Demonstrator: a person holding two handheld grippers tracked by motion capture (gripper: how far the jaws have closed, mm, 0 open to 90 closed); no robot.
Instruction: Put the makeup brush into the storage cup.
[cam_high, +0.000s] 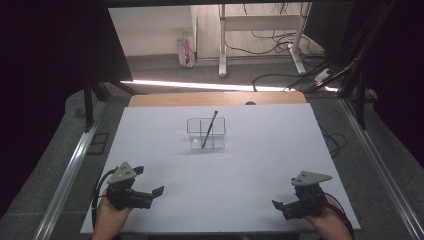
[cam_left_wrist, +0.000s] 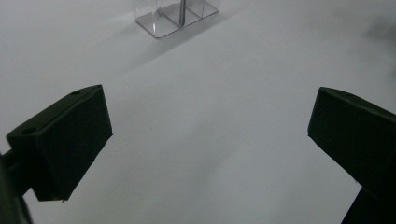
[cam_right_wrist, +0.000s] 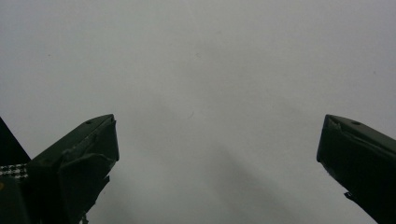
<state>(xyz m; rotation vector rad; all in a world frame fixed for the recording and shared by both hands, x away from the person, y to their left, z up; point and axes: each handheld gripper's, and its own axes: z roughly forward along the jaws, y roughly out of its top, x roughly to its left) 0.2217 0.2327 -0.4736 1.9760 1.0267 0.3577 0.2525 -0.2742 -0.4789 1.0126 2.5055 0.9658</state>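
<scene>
Clear plastic divided box (cam_high: 206, 133) with a thin dark pen (cam_high: 209, 129) leaning in it stands mid-table at our twelve o'clock, well apart from our left gripper (cam_high: 159, 190) at seven and right gripper (cam_high: 276, 204) at five, both with jaws spread wide, empty, over the white table (cam_high: 250, 165).

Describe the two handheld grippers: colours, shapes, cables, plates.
Both are black. The left gripper and the right gripper each carry a grey three-cornered plate on top and trail a black cable looping past the hand. Their jaws are blocky black wedges with small holes near the tips, seen in both gripper views. No sleeves show.
</scene>
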